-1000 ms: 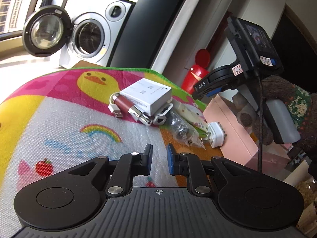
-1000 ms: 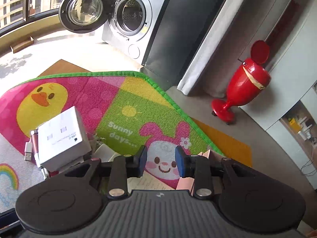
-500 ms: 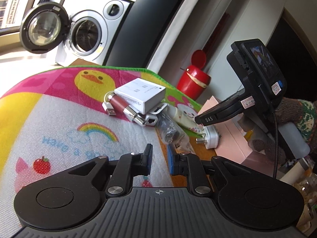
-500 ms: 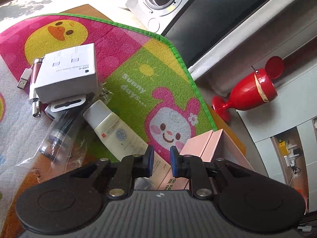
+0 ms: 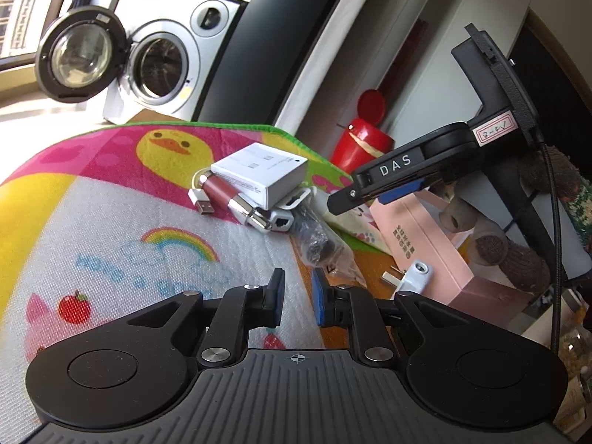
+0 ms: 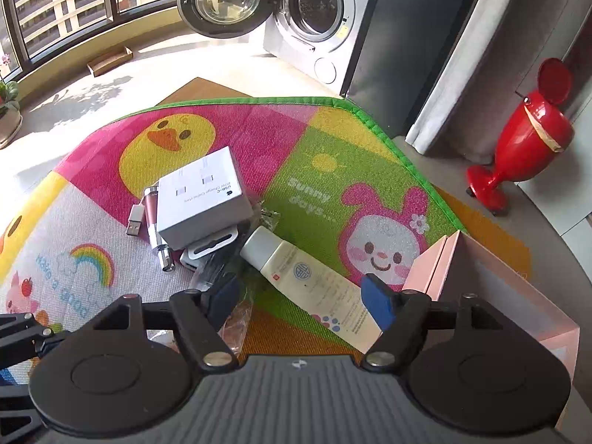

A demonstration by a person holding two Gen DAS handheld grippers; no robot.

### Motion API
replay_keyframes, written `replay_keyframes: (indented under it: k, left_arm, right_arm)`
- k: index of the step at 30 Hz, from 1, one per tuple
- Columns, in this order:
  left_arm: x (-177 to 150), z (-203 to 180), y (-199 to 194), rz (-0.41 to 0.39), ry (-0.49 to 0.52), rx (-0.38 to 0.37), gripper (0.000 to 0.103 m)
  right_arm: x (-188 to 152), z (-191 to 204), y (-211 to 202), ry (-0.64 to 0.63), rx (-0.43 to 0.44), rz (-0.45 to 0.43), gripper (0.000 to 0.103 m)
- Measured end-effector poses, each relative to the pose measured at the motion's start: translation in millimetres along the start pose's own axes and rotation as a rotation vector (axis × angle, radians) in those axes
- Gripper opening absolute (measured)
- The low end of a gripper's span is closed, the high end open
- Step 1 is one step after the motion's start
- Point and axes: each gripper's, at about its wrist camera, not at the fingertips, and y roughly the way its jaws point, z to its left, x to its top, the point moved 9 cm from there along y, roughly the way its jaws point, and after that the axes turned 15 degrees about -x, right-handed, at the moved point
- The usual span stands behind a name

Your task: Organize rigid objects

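A pile lies on the colourful mat [image 6: 333, 170]: a white box [image 6: 201, 199] [image 5: 261, 175], a red USB stick [image 5: 222, 194] [image 6: 153, 214], a white adapter [image 5: 285, 218] and a clear bag of dark parts [image 5: 322, 240]. A cream tube [image 6: 310, 277] lies slanted beside them. My right gripper [image 6: 299, 296] hovers over the tube's lower end; its jaws are opening and the pads do not touch the tube. It shows side-on as the right gripper [image 5: 342, 201] in the left wrist view. My left gripper [image 5: 296, 296] is shut and empty above the mat's near edge.
An open pink box [image 6: 481, 270] [image 5: 425, 240] stands at the mat's right edge, with a white plug [image 5: 414, 277] on the wood beside it. A red cup-shaped bin [image 6: 529, 137] and a washing machine [image 6: 314, 11] with its door open stand beyond.
The right gripper's jaws went from shut to wide apart, and its view swung back up over the pile and tube. The left gripper stayed put and shut.
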Motion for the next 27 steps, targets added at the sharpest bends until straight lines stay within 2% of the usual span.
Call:
replay_keyframes:
  k: [5,6,7,9,13,17,22,25,27]
  left_arm:
    - [-0.9,0.5,-0.9,-0.003,-0.006,-0.007,0.018]
    - [-0.8,0.6,-1.3,-0.004,-0.008,-0.009,0.018]
    - [-0.6,1.2,-1.8,-0.006,-0.010,-0.010,0.018]
    - [0.0,2.1,-2.8,-0.010,-0.018,-0.014,0.018]
    - [2.5,5.9,-4.6,-0.020,-0.032,-0.015,0.018]
    - [1.7,6.9,-4.6,-0.019,-0.033,-0.012,0.018]
    - [1.3,7.7,-2.7,-0.009,-0.038,-0.006,0.018]
    - [0.6,7.6,0.3,0.013,-0.074,-0.021,0.018]
    - [0.0,5.5,1.3,0.032,-0.094,-0.032,0.018]
  right_arm:
    - [16.1,3.8,39.9,-0.035,-0.041,0.017,0.075]
    - [16.9,4.7,43.9,-0.039,-0.045,0.027,0.070]
    - [14.7,6.0,49.4,-0.040,-0.036,0.053,0.060]
    - [11.7,8.2,48.0,-0.028,-0.002,0.068,0.055]
    - [-5.2,14.8,33.1,-0.012,0.096,0.134,0.023]
    - [-32.3,25.5,6.7,-0.028,0.138,0.138,0.021]
    - [-74.3,29.4,-27.9,0.023,0.232,0.135,0.021]
    - [-98.6,32.8,-58.1,0.018,0.279,0.073,0.024]
    - [-113.2,33.2,-87.1,0.003,0.317,-0.008,0.028]
